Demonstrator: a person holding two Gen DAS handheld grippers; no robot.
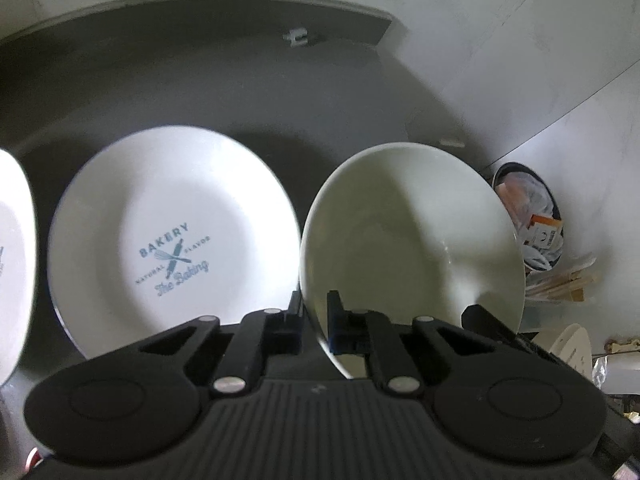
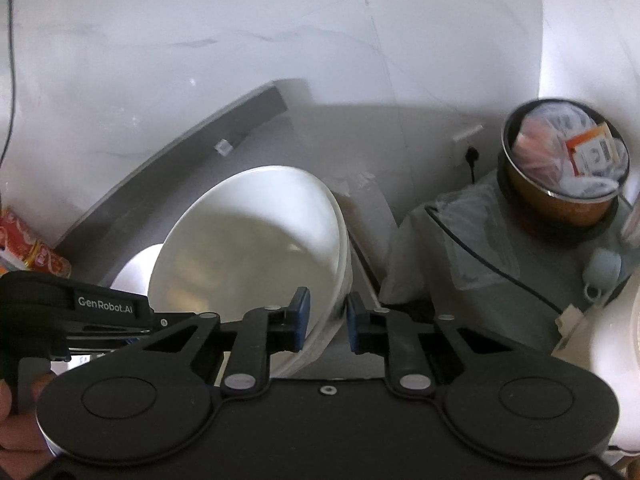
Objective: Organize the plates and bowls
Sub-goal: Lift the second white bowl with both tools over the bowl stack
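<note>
A plain white bowl (image 1: 412, 232) is held tilted above a dark grey surface (image 1: 200, 92). My left gripper (image 1: 316, 316) is shut on its near rim, one finger inside and one outside. In the right wrist view the same bowl (image 2: 248, 240) has its wall between the blue pads (image 2: 301, 316) of my right gripper (image 2: 326, 320), which is shut on it. The left gripper (image 2: 154, 314) shows at the bowl's left rim. A white plate (image 1: 172, 236) printed "BAKERY" lies left of the bowl, with another white plate (image 1: 12, 264) cut off at the frame's left edge.
A dark round container (image 2: 564, 160) stuffed with packets stands on a plastic-covered appliance (image 2: 460, 248) to the right. Wooden sticks (image 1: 560, 284) lie below the container. Behind is a white marble wall (image 2: 280, 20) with a plugged socket (image 2: 468, 152). A red box (image 2: 24, 240) sits far left.
</note>
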